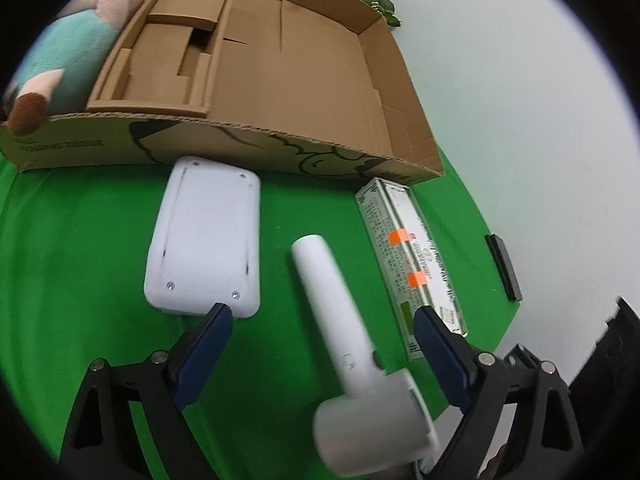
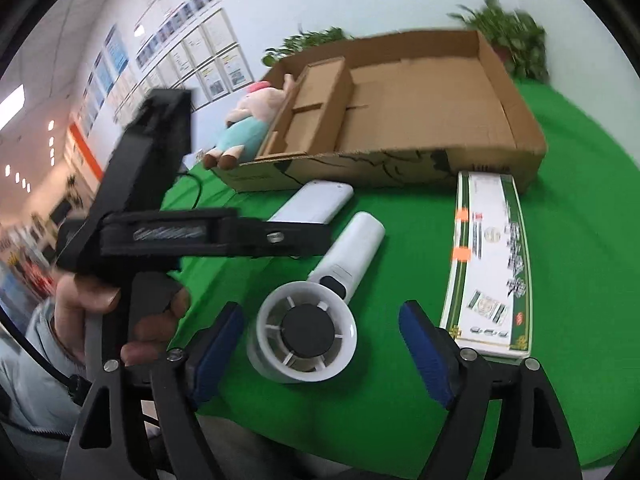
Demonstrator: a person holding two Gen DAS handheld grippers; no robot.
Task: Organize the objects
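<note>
A white hair dryer point(image 1: 352, 356) lies on the green table, its handle pointing toward an open cardboard box point(image 1: 280, 92). A flat white device point(image 1: 206, 240) lies to its left and a long printed carton point(image 1: 412, 264) to its right. My left gripper point(image 1: 324, 320) is open above the dryer, jaws either side of it, not touching. In the right wrist view the dryer point(image 2: 316, 320) faces me between the open jaws of my right gripper point(image 2: 320, 320). The white device point(image 2: 312, 202), carton point(image 2: 492, 264) and box point(image 2: 400, 120) lie beyond.
A plush pig point(image 1: 76, 52) lies against the box's left side, also in the right wrist view point(image 2: 248, 128). The left gripper's body and the hand holding it point(image 2: 132, 232) fill the left. A cardboard insert point(image 1: 172, 48) sits inside the box. Plants point(image 2: 512, 36) stand behind.
</note>
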